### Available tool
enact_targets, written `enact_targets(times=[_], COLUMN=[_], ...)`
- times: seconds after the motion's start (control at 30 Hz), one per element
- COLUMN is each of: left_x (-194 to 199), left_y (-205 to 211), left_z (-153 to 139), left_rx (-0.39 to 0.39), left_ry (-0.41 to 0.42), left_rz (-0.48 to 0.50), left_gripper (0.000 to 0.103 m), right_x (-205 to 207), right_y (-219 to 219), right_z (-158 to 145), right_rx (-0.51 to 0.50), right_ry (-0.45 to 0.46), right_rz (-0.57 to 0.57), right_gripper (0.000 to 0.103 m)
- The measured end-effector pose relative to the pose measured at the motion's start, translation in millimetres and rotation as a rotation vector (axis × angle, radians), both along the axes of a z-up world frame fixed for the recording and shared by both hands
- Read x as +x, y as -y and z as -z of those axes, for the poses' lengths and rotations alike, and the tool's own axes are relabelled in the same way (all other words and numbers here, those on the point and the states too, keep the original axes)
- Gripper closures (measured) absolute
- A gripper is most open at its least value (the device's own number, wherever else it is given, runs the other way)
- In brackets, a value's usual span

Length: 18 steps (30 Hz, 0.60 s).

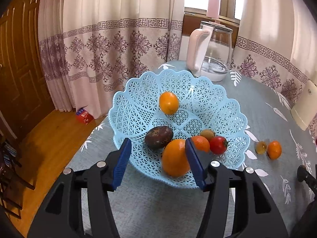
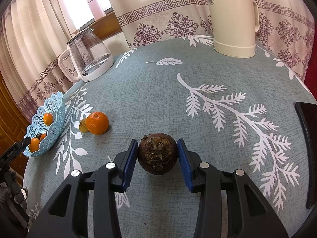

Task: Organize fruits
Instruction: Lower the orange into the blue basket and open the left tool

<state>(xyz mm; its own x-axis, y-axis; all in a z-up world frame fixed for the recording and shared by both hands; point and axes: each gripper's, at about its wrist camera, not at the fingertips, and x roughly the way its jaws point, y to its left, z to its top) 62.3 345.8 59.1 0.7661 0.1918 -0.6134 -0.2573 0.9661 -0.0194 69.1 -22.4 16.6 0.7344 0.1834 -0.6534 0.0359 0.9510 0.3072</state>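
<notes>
The round, dark-brown, rough-skinned fruit (image 2: 157,154), judged firm and light, is flanked across its middle by the right tongs (image 2: 158,163), not visibly clamped, while the left tongs (image 1: 158,163) are held wide open and empty.

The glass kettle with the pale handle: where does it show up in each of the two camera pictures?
Left wrist view: the glass kettle stands top centre-right, behind the blue basket.
Right wrist view: the glass kettle stands upper left, at the table's far edge.
Shared landmark: the pink bottle on the sill behind it.
</notes>
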Motion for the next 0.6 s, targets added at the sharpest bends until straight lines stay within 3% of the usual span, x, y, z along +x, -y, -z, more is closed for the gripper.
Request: enact_targets(times=[0.6], left_x=[7.0], left_y=[4.4], left_z=[1.9], left_rx=[0.076], left_ry=[0.023], left_rz=[-0.007], left_gripper=[0.033], right_x=[-0.2], right_y=[0.5], right_z=[-2.3], right_rx=[-0.004], right_ry=[0.004], right_rz=[0.002], right_gripper=[0.062])
